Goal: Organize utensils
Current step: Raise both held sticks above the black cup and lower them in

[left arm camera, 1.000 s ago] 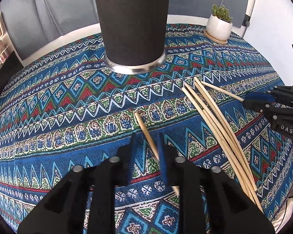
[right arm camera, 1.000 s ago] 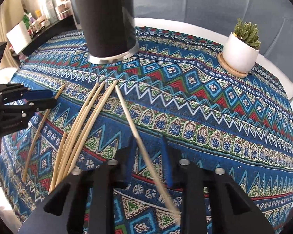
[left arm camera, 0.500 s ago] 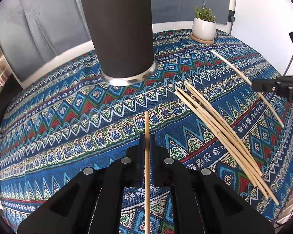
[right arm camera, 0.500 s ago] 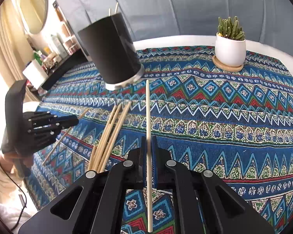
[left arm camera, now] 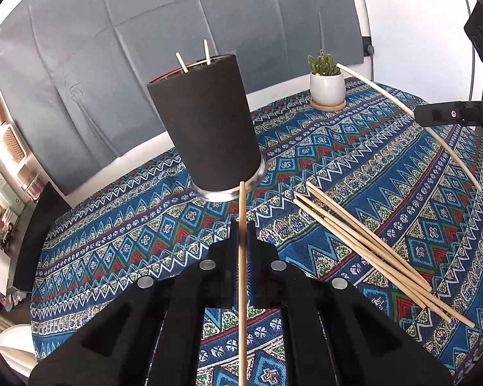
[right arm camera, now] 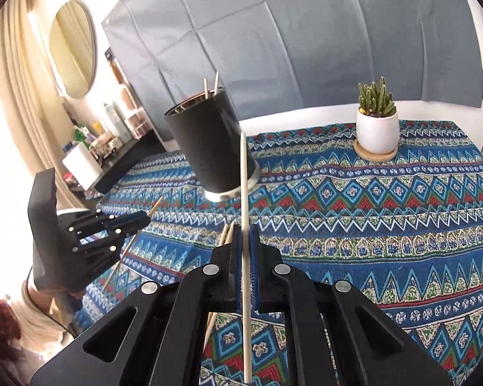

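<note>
My left gripper (left arm camera: pixel 241 225) is shut on a wooden chopstick (left arm camera: pixel 241 206) that points toward the black cylindrical holder (left arm camera: pixel 209 128). Two chopstick tips (left arm camera: pixel 193 56) stick out of that holder. My right gripper (right arm camera: pixel 245 230) is shut on another chopstick (right arm camera: pixel 243 173), raised above the cloth and aimed at the holder (right arm camera: pixel 209 148). Several loose chopsticks (left arm camera: pixel 370 244) lie on the patterned cloth to the right in the left wrist view. The right gripper (left arm camera: pixel 434 114) with its chopstick (left arm camera: pixel 386 93) shows at the right edge there; the left gripper (right arm camera: pixel 138 220) shows at the left in the right wrist view.
A potted cactus in a white pot (right arm camera: pixel 376 128) on a wooden coaster stands at the table's far right. A grey padded panel (left arm camera: pixel 177 16) backs the table. A dark side shelf (right arm camera: pixel 119 164) with bottles and a white container lies beyond the left table edge.
Both grippers closed on a chopstick each and lifted it off the cloth. Both views rose and tilted up, so the holder's rim and the two sticks inside it now show.
</note>
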A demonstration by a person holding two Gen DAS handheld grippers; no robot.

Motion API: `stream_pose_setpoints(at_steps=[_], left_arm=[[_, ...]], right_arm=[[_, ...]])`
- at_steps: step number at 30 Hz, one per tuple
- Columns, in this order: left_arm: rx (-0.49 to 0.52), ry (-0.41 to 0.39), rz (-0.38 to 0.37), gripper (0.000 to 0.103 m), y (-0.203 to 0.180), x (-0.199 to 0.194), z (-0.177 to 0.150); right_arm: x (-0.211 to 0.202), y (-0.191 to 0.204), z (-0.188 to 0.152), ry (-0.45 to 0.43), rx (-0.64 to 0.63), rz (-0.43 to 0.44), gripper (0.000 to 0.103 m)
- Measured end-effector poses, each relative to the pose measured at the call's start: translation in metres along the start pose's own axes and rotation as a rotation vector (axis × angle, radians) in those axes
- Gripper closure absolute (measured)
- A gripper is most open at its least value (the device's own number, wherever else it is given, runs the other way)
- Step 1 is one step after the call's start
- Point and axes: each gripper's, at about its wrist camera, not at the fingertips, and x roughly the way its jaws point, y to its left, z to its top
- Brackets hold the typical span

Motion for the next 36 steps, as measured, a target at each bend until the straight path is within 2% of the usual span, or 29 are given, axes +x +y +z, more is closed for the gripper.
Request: stream_pose_setpoints(at_steps=[8, 13, 20, 24, 28, 36], left_arm=[[0.000, -0.069, 0.026, 0.098, 0.017, -0.015, 0.027], [0.002, -0.147, 0.053, 0.098, 0.027, -0.031, 0.051], [-0.047, -0.255, 0.035, 0.098, 0.052, -0.047, 0.094], [-0.093, -0.310, -0.008, 0.098, 0.072, -0.050, 0.118], [-0.171, -0.376, -0.099, 0.098, 0.097, -0.052, 0.141], [-0.289, -0.497, -0.198, 0.098, 0.136, -0.045, 0.180]], right_arm=[[-0.007, 0.024, 0.038, -0.104, -0.017, 0.086, 0.098], [-0.002, 0.042, 0.064, -0.160, -0.027, 0.148, 0.098], [0.016, 0.055, 0.101, -0.201, -0.012, 0.213, 0.098], [0.026, 0.059, 0.121, -0.254, -0.014, 0.234, 0.098], [0.042, 0.063, 0.138, -0.282, -0.016, 0.259, 0.098], [0.077, 0.062, 0.167, -0.345, 0.023, 0.368, 0.098]])
